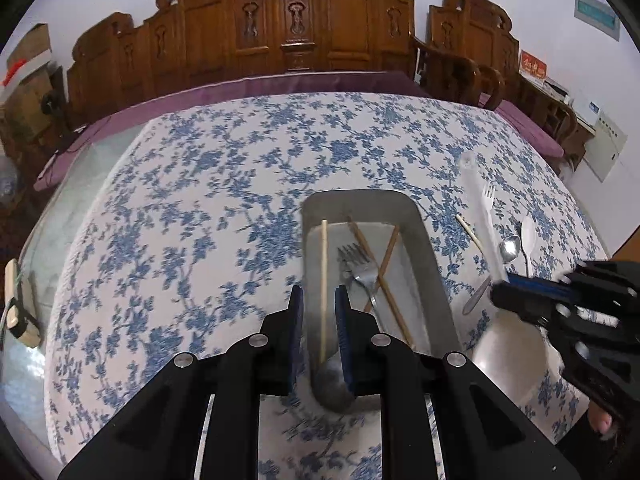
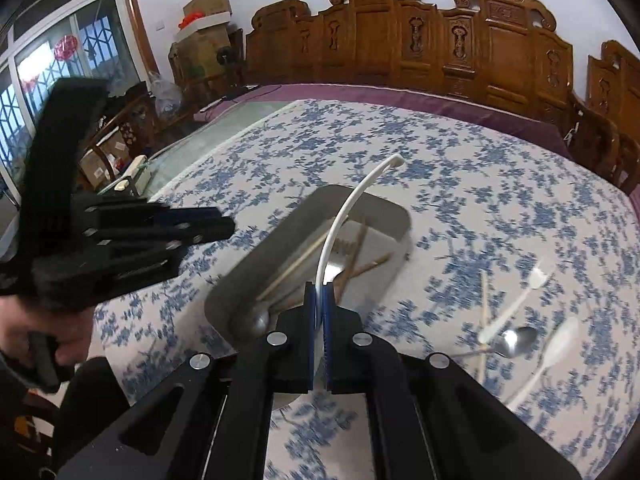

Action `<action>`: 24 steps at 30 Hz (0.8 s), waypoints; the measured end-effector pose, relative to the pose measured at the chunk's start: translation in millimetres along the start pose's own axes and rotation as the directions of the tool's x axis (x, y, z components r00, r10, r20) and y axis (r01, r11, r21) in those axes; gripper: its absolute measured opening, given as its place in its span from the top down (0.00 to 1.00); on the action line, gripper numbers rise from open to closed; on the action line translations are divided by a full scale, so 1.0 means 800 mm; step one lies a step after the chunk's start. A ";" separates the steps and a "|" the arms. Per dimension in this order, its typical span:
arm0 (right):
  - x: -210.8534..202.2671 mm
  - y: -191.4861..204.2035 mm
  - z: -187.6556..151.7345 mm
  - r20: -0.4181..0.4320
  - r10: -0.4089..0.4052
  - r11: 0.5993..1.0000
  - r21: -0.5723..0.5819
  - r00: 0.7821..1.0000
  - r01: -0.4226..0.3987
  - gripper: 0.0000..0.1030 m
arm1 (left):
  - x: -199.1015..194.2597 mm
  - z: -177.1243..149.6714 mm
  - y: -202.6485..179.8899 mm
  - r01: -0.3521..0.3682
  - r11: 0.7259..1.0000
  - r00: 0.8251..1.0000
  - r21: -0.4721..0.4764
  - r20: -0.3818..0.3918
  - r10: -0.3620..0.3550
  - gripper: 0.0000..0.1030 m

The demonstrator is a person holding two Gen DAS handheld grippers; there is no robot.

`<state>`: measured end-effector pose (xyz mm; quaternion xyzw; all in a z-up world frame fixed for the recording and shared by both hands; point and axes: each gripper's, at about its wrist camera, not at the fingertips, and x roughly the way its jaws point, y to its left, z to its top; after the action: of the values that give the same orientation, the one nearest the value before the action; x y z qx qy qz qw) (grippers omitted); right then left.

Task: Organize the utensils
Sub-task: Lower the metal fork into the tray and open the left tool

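A grey metal tray stands on the blue-flowered tablecloth. In it lie a pale chopstick, a metal fork and two crossed brown chopsticks. My left gripper hovers over the tray's near end, jaws slightly apart, nothing pressed between them. My right gripper is shut on a long white plastic utensil, held above the tray's right side. On the cloth to the right lie a white fork, a metal spoon, a white spoon and a pale chopstick.
Carved wooden chairs line the far side behind a purple cushion. The cloth ends on the left at a bare glass tabletop with a power strip. Boxes and a window are on the far left. A hand holds the left gripper.
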<state>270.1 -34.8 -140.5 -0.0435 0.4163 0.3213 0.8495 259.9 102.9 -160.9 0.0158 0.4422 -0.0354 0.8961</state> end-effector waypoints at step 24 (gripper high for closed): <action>0.106 0.026 0.002 -0.117 -0.014 0.999 -0.039 0.993 0.010 0.95 | -0.049 -0.039 0.041 -0.016 1.000 0.998 -0.022 0.053 0.017 0.74</action>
<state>296.8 25.7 -197.8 -0.0810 0.4591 0.3208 0.8245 214.3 139.4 -149.0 0.0089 0.4186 -0.0238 0.9078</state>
